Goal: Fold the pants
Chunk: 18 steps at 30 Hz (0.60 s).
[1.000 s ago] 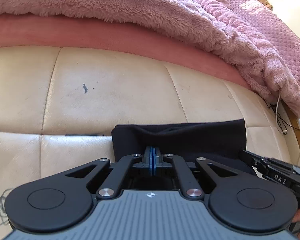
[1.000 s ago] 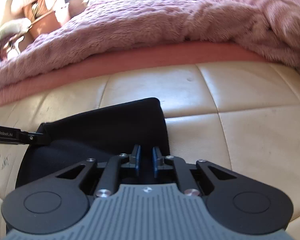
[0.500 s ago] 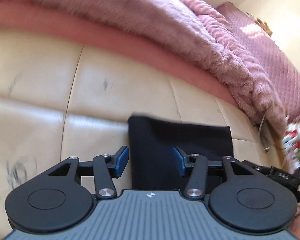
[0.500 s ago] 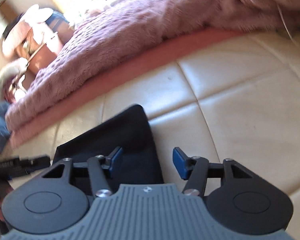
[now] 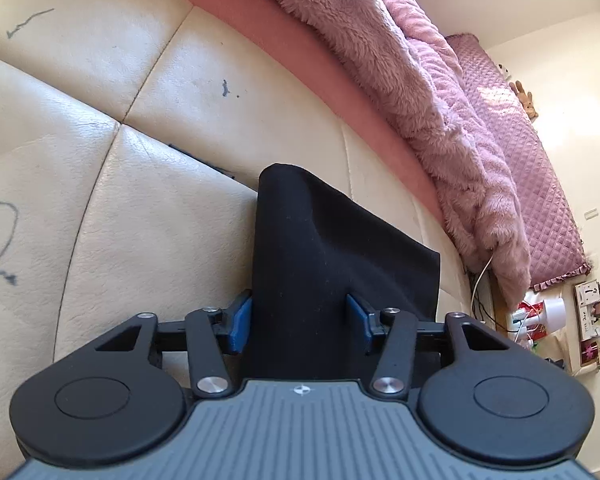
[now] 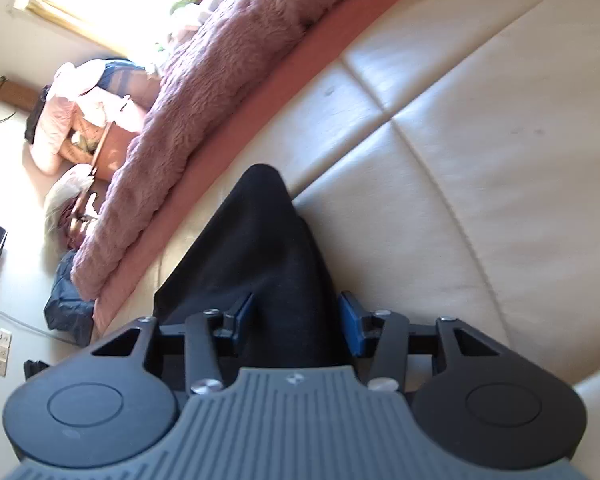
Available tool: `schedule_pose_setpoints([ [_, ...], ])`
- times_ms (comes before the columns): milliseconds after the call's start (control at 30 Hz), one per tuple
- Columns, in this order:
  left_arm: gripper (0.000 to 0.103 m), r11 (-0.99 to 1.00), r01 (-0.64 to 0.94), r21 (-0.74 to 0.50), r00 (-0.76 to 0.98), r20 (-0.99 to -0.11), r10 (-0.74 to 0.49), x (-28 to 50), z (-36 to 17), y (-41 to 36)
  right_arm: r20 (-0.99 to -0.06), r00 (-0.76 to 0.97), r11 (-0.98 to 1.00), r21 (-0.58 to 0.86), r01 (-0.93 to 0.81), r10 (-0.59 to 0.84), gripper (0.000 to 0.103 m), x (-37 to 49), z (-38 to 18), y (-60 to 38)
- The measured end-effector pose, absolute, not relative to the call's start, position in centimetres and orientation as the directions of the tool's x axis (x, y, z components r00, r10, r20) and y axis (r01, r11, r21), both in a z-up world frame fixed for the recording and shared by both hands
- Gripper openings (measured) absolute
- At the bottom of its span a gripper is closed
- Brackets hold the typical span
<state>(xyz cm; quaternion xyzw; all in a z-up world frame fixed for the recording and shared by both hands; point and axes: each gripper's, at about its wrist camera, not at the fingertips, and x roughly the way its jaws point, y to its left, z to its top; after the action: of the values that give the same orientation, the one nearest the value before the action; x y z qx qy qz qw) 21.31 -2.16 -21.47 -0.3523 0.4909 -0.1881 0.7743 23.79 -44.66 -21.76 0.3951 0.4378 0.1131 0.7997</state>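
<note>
Black folded pants (image 5: 320, 256) lie on a cream cushion (image 5: 140, 208), a pink blanket (image 5: 420, 92) behind. The left gripper (image 5: 299, 317) and right gripper (image 6: 296, 316) both gape wide, holding nothing, blue pads straddling the cloth. Any snag as they pull away could drag the fold open.

The left gripper (image 5: 300, 320) has its blue-padded fingers (image 5: 239, 322) spread wide apart, gripping nothing. The right gripper (image 6: 298, 320) is likewise spread, its fingers (image 6: 350, 322) well separated. Both point forward and downward, each tilted in its own view.
</note>
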Motion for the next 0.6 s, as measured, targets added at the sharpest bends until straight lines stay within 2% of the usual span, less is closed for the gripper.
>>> schedule_pose_setpoints([
  [133, 0.037, 0.681, -0.061, -0.730, 0.440, -0.632, -0.638, 21.4, -21.4, -2.2, -0.579, 0.589, 0.609, 0.773, 0.178, 0.563, 0.026, 24.0, -22.6, -45.3],
  [233, 0.029, 0.690, -0.079, -0.719, 0.441, -0.646, -0.623, 21.4, -21.0, -1.9, -0.574, 0.575, 0.582, 0.789, 0.196, 0.584, 0.021, 24.1, -22.6, -45.3],
  [433, 0.023, 0.754, -0.045, -0.656, 0.442, -0.690, -0.574, 20.7, -18.6, -0.5, -0.569, 0.565, 0.573, 0.796, 0.195, 0.598, 0.012, 23.4, -20.9, -44.1],
  [600, 0.023, 0.772, -0.053, -0.633, 0.473, -0.697, -0.539, 19.8, -16.5, 3.9, -0.558, 0.532, 0.589, 0.798, 0.131, 0.637, 0.011, 23.5, -18.7, -40.3],
])
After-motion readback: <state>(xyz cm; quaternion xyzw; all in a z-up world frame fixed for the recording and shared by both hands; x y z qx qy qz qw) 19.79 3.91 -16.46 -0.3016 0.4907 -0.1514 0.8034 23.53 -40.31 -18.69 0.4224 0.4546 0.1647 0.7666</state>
